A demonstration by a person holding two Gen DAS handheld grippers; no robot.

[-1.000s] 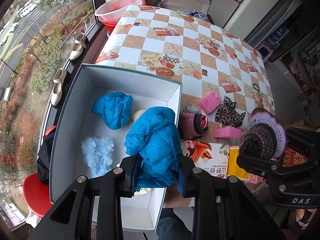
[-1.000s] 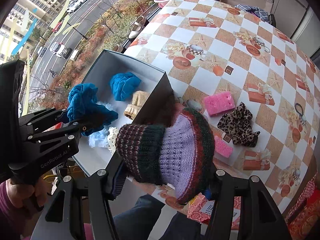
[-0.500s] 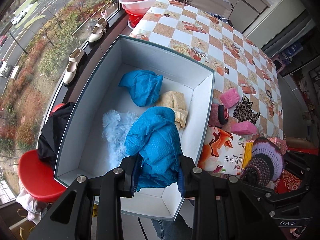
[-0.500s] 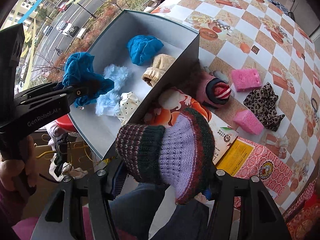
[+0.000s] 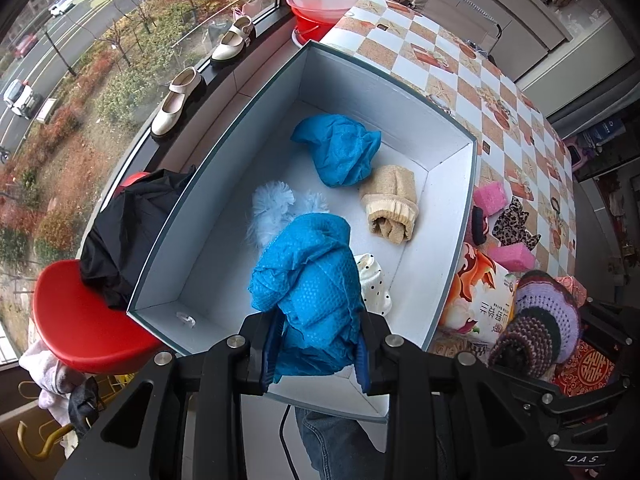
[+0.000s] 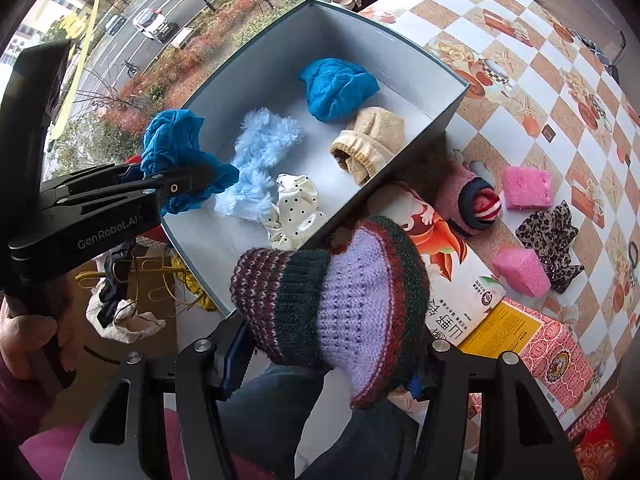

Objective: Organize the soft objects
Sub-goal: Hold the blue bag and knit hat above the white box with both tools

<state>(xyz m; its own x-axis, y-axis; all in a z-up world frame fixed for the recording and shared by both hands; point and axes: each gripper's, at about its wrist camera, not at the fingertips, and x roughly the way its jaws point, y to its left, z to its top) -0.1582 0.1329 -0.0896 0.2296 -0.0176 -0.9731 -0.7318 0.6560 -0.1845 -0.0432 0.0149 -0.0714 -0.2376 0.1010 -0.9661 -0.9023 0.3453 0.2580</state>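
Note:
My left gripper (image 5: pixel 316 354) is shut on a crumpled blue cloth (image 5: pixel 308 288) and holds it above the near end of an open grey box (image 5: pixel 188 200). The box holds another blue cloth (image 5: pixel 338 154), a beige sock (image 5: pixel 390 208), a pale blue fluffy piece (image 5: pixel 276 210) and a white dotted cloth (image 5: pixel 374 284). My right gripper (image 6: pixel 332 360) is shut on a purple and dark knitted hat (image 6: pixel 336 296), held just outside the box's near right corner (image 6: pixel 224 308). The left gripper also shows in the right wrist view (image 6: pixel 188 178).
On the checked table (image 6: pixel 540 92) lie two pink sponges (image 6: pixel 526 188), a leopard cloth (image 6: pixel 550 238), a pink and striped sock (image 6: pixel 474 200) and a printed bag (image 6: pixel 448 280). Left of the box are a red stool (image 5: pixel 76 320), black cloth (image 5: pixel 120 232) and shoes (image 5: pixel 176 100) on the sill.
Both grippers have moved left and back toward the box with their loads. The blue cloth now hangs over the box's near end; the hat is near its corner.

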